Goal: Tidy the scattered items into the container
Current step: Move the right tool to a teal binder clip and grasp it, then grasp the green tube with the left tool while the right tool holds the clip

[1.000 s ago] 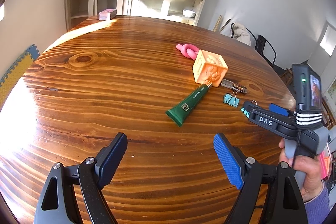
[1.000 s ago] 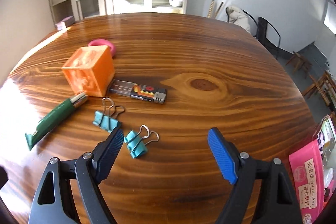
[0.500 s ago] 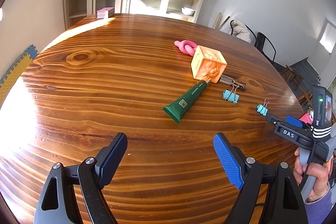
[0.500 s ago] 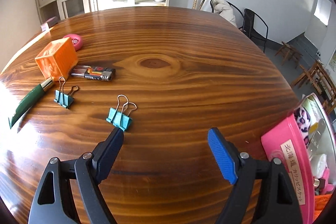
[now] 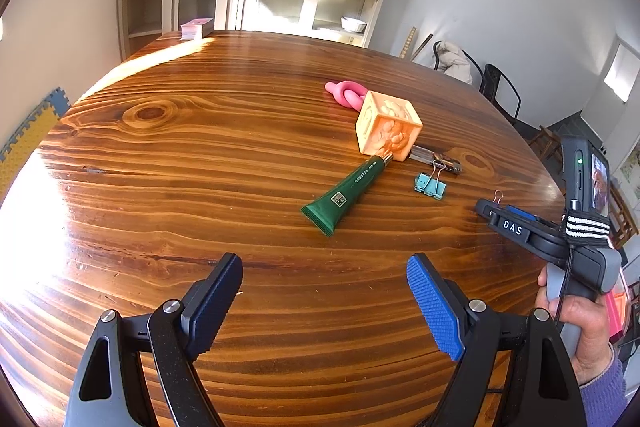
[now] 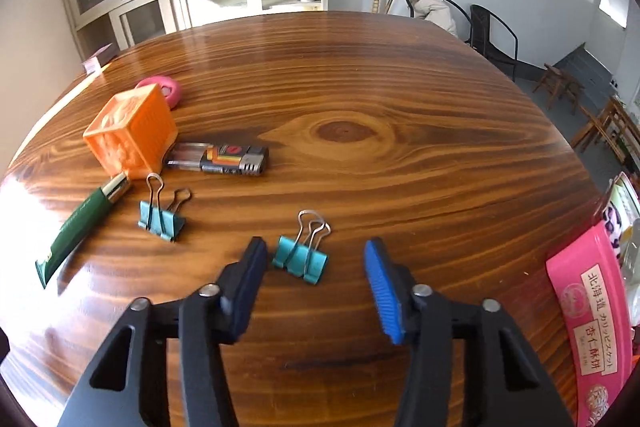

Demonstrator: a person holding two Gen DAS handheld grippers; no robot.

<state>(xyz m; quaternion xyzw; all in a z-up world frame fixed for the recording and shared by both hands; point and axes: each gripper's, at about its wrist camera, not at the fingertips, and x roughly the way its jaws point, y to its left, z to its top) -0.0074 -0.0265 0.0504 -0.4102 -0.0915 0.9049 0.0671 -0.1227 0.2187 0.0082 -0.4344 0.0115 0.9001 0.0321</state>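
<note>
From the left wrist, the left gripper (image 5: 324,307) hangs over bare table (image 5: 200,163) with its jaws wide apart and empty; the tube (image 5: 346,193), cube (image 5: 388,131) and a clip (image 5: 430,185) lie well ahead. From the right wrist, the right gripper (image 6: 314,287) has its jaws spread either side of the near clip (image 6: 300,259), not yet touching it. The pick is in hand; next it should likely close squarely on the clip's body, then carry it right to the pink container (image 6: 588,303) at the table's edge.

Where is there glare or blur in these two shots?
Left wrist view: sunlight blows out the table's left edge; everything else sharp. Right wrist view: similar glare at far left, and the right claw's dark finger is motion-blurred; the binder clip between its fingers stays crisp.
</note>
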